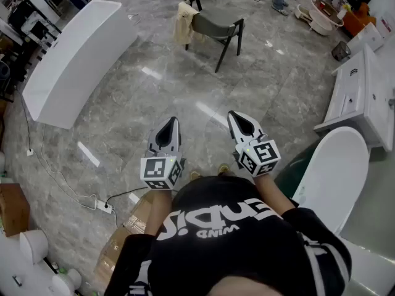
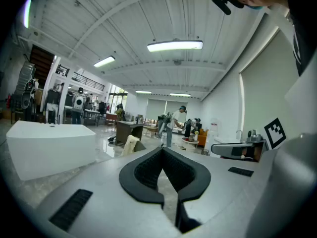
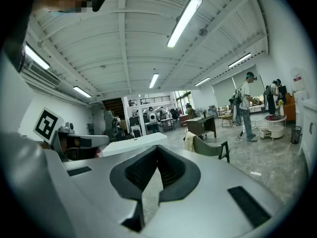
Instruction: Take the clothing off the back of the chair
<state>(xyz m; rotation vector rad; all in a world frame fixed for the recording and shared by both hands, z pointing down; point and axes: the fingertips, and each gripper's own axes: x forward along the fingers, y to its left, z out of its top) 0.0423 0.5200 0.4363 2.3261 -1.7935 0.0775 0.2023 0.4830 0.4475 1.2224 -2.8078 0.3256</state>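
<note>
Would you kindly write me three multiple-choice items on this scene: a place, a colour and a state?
1. Where is the clothing? A. Draped over the back of the chair. B. Lying on the floor. C. Folded on the seat.
2. What colour is the clothing? A. Black. B. Cream. C. Red.
3. How do the jaws of the left gripper and the right gripper stand? A. Both together, nothing between. B. Both wide apart. C. Both closed on the clothing.
Answers: 1 A, it hangs on the chair's back; 2 B, pale cream against the darker chair; 3 A, each gripper view shows the tips meeting on nothing.
</note>
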